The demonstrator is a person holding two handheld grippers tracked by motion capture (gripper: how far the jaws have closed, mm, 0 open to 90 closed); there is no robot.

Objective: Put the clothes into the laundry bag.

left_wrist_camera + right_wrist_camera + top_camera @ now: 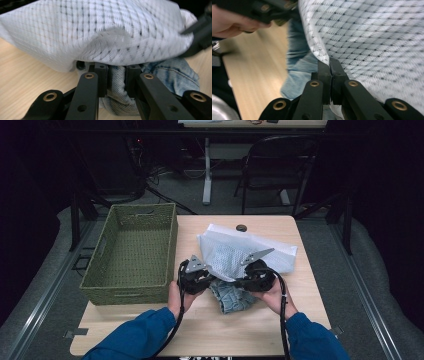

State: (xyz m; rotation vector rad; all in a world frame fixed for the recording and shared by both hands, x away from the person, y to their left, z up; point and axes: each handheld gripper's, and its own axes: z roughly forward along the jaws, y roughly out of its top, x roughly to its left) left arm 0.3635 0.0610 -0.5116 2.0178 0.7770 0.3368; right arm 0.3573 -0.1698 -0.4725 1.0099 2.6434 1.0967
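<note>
A white dotted mesh cloth lies on the wooden table, its near edge raised over a crumpled blue denim garment. My left gripper comes in from the left. In the left gripper view the left gripper is shut on a fold of the denim garment, with the white cloth draped just above the tips. My right gripper comes in from the right. In the right gripper view the right gripper is shut on the white cloth's edge, and the denim garment lies behind.
A green woven basket stands on the table's left half, close to my left hand. A small black round cap sits near the far edge. Beyond the table are a dark chair and a desk leg.
</note>
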